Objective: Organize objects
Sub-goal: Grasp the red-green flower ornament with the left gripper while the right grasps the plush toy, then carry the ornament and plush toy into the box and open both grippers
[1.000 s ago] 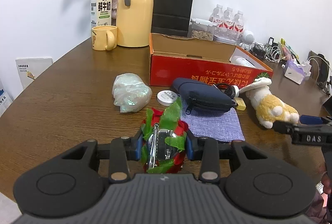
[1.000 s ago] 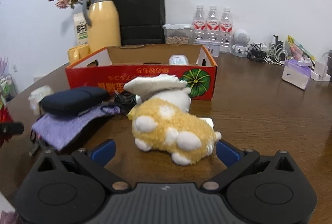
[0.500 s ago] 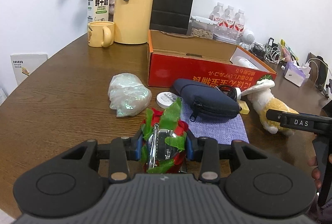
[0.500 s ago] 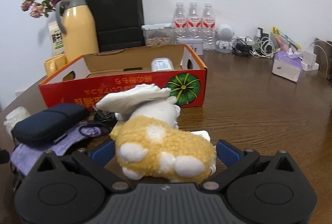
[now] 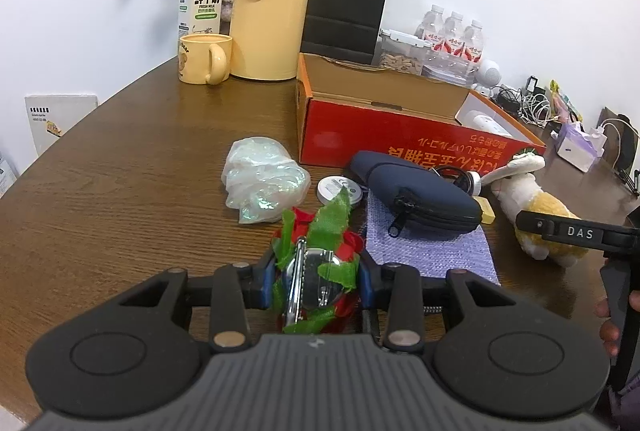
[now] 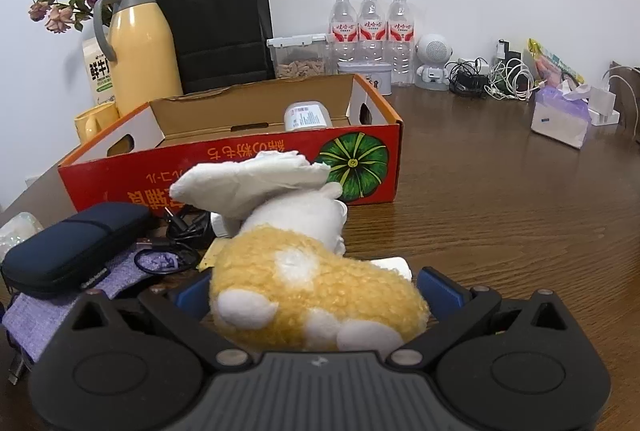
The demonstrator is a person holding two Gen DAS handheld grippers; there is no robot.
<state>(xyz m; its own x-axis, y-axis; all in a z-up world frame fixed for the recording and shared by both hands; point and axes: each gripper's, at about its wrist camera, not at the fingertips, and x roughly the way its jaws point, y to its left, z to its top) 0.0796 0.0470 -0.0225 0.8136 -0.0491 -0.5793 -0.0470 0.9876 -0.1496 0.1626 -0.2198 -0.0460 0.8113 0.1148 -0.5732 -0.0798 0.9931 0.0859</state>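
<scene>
My left gripper (image 5: pixel 318 281) clamps the red-and-green ribbon ornament (image 5: pixel 316 251); my right gripper (image 6: pixel 316 291) straddles the plush toy (image 6: pixel 316 295), jaws wide. The red box (image 6: pixel 240 159) holds one jar (image 6: pixel 306 116); most remains.

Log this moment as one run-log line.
left gripper: shut on red-green ornament | right gripper: open, straddling plush toy | red box: behind toy, holds white bottle

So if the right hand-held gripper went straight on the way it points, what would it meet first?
The plush toy, already lying between the right hand-held gripper's open jaws; its pads are not yet pressing on it. Past the toy, in the same line, stands the red cardboard box, though depth is hard to judge.
</scene>
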